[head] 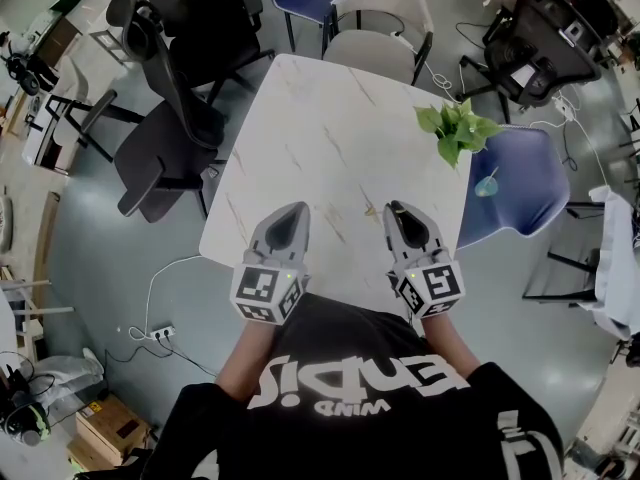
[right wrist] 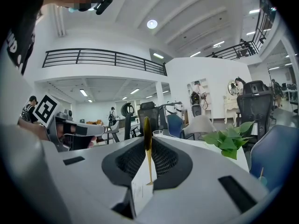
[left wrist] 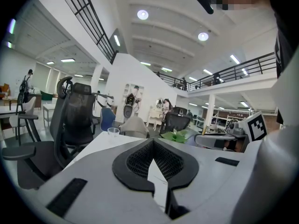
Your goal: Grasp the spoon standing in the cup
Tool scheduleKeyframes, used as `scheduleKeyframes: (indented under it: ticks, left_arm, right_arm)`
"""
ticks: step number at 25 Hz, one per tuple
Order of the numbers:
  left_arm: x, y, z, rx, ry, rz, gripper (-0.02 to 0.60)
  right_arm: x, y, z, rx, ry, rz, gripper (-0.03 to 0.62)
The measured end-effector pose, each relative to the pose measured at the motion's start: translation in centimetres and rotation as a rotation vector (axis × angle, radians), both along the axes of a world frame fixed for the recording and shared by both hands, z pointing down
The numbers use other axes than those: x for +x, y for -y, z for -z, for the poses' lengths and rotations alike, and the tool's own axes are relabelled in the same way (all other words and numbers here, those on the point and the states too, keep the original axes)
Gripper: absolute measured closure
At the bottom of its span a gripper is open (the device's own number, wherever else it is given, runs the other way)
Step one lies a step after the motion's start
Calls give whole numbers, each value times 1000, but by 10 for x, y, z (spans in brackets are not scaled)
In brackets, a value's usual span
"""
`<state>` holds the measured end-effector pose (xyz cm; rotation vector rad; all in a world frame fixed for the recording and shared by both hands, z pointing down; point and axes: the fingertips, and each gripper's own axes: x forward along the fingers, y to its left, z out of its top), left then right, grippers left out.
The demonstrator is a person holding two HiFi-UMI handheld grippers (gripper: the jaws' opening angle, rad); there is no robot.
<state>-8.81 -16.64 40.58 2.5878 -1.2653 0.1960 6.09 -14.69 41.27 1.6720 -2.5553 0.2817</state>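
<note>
A thin golden spoon stands upright between the jaws of my right gripper, bowl end up, and the jaws are shut on its handle. In the head view, my right gripper hovers over the near edge of the white marble table. A hand's width to its left, my left gripper is shut and holds nothing. A small clear glass cup stands at the table's far end, also seen past the spoon as the cup. It is well away from both grippers.
A leafy green plant sits at the table's right edge. A blue chair with a small teal object on its seat stands to the right. Black office chairs crowd the left side, and pale chairs stand at the far end.
</note>
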Motion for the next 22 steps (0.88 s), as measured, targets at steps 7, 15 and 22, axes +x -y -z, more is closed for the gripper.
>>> scheduleKeyframes:
  ticks: [7, 15, 22]
  left_arm:
    - [1, 2, -3, -4, 0, 0, 568]
    - [1, 7, -5, -12, -2, -5, 568]
    - [4, 13, -8, -16, -3, -11, 568]
  right_arm:
    - [2, 2, -3, -5, 4, -7, 556]
    - [3, 6, -4, -12, 10, -14, 556]
    - [7, 11, -6, -17, 15, -22, 556]
